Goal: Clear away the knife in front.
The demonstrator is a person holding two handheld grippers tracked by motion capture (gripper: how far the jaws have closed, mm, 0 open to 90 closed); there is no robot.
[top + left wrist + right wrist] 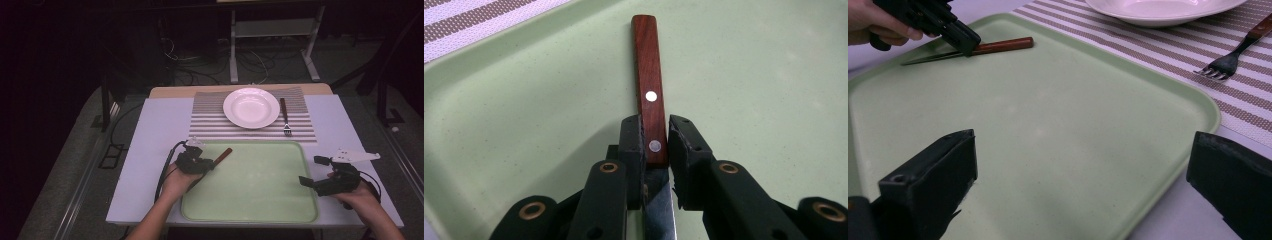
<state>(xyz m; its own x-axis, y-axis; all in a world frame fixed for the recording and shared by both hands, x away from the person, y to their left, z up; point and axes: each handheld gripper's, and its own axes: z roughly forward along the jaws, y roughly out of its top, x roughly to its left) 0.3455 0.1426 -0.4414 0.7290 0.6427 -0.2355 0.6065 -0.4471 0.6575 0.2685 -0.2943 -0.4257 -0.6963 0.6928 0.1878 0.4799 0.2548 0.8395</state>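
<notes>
A knife (224,153) with a reddish wooden handle (648,65) and a steel blade lies low at the far left corner of the pale green tray (250,219). My left gripper (205,165) is shut on the knife where handle meets blade, with the black pads (631,140) against both sides of the wood. In the right gripper view the knife (998,46) points right, with the left gripper (963,42) over it; whether the blade rests on the tray is unclear. My right gripper (311,170) hovers open at the tray's right edge, its jaws wide apart around nothing (1083,165).
Beyond the tray (1048,125), a striped placemat (210,120) carries a white plate (251,107) and a wooden-handled fork (285,117) to its right. The plate (1158,12) and fork (1233,55) lie just past the tray's far rim. The table drops off at both sides.
</notes>
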